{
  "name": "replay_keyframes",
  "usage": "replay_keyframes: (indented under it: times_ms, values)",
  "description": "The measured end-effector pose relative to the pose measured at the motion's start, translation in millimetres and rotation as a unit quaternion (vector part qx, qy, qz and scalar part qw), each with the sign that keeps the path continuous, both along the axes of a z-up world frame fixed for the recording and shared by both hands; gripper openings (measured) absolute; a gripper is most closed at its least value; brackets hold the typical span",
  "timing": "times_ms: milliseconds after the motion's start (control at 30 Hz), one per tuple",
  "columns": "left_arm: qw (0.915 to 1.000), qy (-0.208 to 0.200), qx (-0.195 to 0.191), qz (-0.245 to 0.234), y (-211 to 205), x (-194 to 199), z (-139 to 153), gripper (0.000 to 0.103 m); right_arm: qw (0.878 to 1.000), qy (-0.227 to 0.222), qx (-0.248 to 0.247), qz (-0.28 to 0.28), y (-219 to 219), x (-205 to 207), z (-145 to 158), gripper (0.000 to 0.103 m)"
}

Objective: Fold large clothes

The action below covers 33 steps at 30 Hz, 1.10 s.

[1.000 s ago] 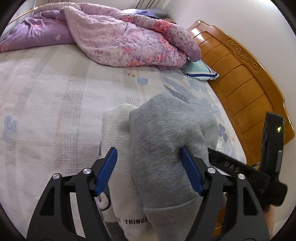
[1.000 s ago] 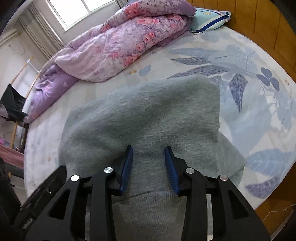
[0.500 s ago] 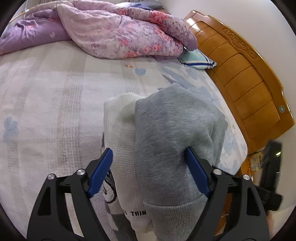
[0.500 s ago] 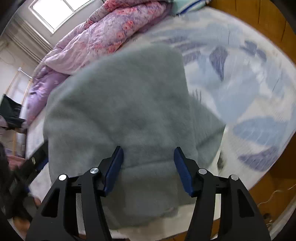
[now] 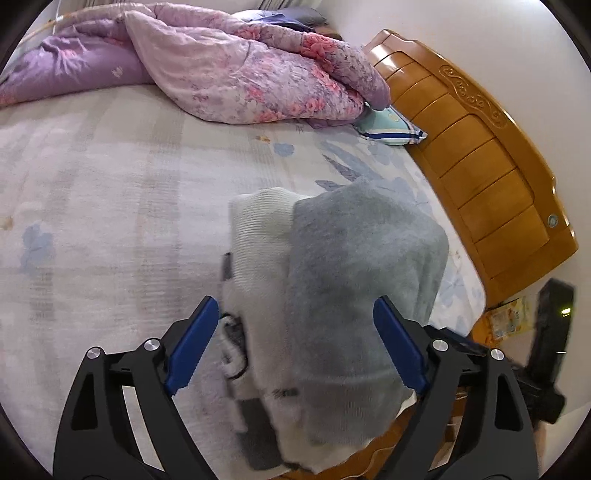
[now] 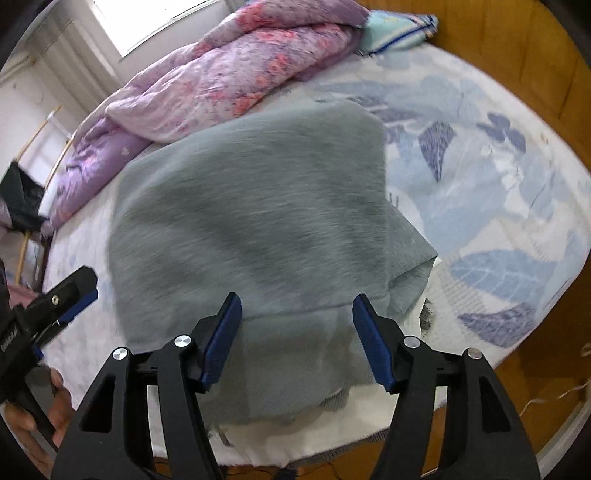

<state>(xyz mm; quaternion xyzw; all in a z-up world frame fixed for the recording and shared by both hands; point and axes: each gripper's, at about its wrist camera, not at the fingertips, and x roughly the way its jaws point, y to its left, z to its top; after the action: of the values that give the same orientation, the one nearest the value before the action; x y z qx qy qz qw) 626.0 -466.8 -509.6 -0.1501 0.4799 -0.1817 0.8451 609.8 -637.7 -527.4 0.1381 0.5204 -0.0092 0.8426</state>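
Left wrist: looks down close over the bed (image 5: 110, 192) edge, toward the headboard (image 5: 480, 155).
Right wrist: nearer, faces the window (image 6: 147, 22).
Shared: grey sweater (image 5: 362, 266) (image 6: 251, 206), quilt (image 5: 240, 74) (image 6: 221, 81).

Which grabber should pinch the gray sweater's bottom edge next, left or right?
Probably right. The right gripper is open and centred over the gray sweater hem. The left gripper is open too, but straddles both it and the white sweater.

Right gripper (image 6: 295, 339) released from the folded grey knit sweatshirt (image 6: 255, 221), blue-padded jaws now spread wide, both grippers pulled back, left gripper (image 5: 295, 347) farther from the garment
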Motion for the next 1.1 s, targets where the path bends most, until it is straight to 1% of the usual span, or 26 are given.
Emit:
replay_keyframes:
  times_ms: [67, 133, 233, 367, 467, 500, 567, 633, 700, 800, 933, 1100]
  values:
    - [0.9998, -0.009, 0.019, -0.002, 8, -13, 5, 0.09, 1.0, -0.007, 0.0, 0.011, 19, -9, 12, 0.06]
    - [0.9991, -0.016, 0.04, 0.004, 17, -25, 8, 0.09, 1.0, -0.011, 0.005, 0.021, 38, -16, 18, 0.06]
    - [0.9975, -0.012, 0.069, 0.008, 33, -40, 6, 0.09, 0.999, -0.012, -0.01, 0.033, 65, -22, 23, 0.061]
    - [0.9965, -0.007, 0.081, 0.017, 57, -52, 4, 0.09, 0.998, -0.013, -0.028, 0.049, 106, -28, 26, 0.062]
    - [0.996, -0.009, 0.084, 0.029, 81, -63, 11, 0.09, 0.997, -0.014, -0.052, 0.052, 132, -34, 32, 0.063]
    - [0.9956, -0.009, 0.088, 0.03, 88, -67, 13, 0.091, 0.997, -0.013, -0.058, 0.054, 140, -36, 34, 0.065]
    - [0.996, -0.012, 0.085, 0.027, 103, -78, 21, 0.091, 0.996, -0.019, -0.071, 0.049, 157, -46, 42, 0.068]
    - [0.996, -0.016, 0.084, 0.027, 120, -89, 28, 0.091, 0.994, -0.019, -0.095, 0.044, 178, -56, 52, 0.074]
    - [0.9964, -0.019, 0.079, 0.025, 141, -103, 39, 0.091, 0.993, -0.026, -0.112, 0.031, 201, -71, 65, 0.075]
    - [0.9968, -0.023, 0.072, 0.024, 171, -120, 54, 0.092, 0.993, -0.032, -0.117, 0.016, 234, -93, 84, 0.078]
    - [0.9955, -0.046, 0.082, 0.014, 213, -150, 87, 0.092, 0.991, -0.039, -0.127, 0.002, 271, -116, 109, 0.078]
    - [0.9936, -0.073, 0.085, 0.016, 257, -186, 132, 0.092, 0.989, -0.056, -0.136, -0.01, 326, -156, 155, 0.078]
